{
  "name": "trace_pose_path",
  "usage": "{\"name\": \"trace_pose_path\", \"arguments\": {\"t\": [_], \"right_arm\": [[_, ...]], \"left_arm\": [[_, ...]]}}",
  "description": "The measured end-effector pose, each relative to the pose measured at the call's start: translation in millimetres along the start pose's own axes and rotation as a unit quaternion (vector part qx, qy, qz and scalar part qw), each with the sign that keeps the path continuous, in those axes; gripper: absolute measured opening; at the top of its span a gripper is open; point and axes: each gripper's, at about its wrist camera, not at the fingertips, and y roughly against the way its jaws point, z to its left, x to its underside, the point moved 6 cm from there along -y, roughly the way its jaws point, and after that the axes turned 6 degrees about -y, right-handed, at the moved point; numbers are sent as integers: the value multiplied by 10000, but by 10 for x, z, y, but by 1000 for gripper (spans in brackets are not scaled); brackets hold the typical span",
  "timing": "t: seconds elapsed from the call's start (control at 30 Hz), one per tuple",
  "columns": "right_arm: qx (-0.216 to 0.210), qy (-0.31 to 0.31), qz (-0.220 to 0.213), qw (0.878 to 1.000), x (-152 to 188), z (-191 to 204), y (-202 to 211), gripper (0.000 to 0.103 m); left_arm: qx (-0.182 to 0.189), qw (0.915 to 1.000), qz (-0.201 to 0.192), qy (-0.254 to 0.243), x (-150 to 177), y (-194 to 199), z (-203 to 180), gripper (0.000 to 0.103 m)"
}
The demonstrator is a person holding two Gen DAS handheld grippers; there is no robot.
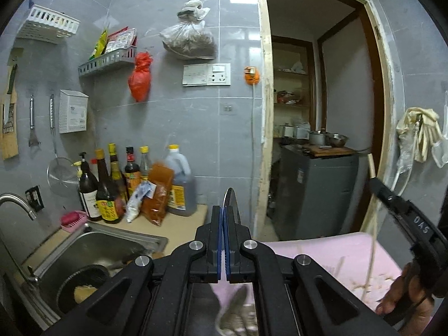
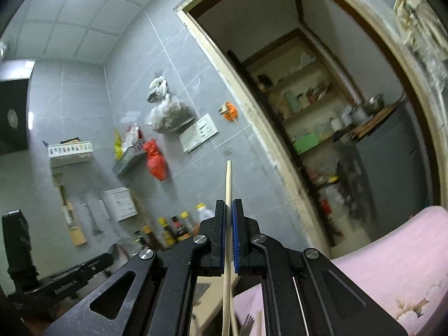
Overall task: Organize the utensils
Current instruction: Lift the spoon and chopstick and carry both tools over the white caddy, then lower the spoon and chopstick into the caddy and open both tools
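Observation:
My left gripper [image 1: 223, 210] is shut on a thin dark metal utensil [image 1: 231, 199] whose pointed tip stands up above the fingertips; I cannot tell what kind it is. My right gripper [image 2: 229, 205] is shut on pale wooden chopsticks [image 2: 228, 179] that stick up above the fingers and run down below them. The right gripper also shows at the right edge of the left wrist view [image 1: 403, 210], with the chopsticks [image 1: 373, 232] hanging over a pink cloth [image 1: 336, 254]. More utensils lie blurred on the cloth under the left gripper [image 1: 238, 310].
A steel sink [image 1: 92, 249] with a dark pot is at the lower left, a tap [image 1: 16, 200] beside it. Sauce bottles [image 1: 112, 184] and an oil jug [image 1: 179, 184] stand on the counter by the tiled wall. An open doorway [image 1: 322, 112] is at right.

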Motion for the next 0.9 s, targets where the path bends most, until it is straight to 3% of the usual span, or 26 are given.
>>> {"name": "trace_pose_path", "arguments": {"t": [0.23,0.53,0.9], "right_arm": [[271,328,-234,9988,222,33,-12,4],[478,959,-38,9942,532,27,-35,4],[482,1133,358,9917,713,-45,28,4]], "left_arm": [[-87,9993,-138,-327,258,-168,4,2],[-317,9967,-588,-467,512,-110,-113,2],[-300,9938,-761,-748,753,-89,-303,2]]}}
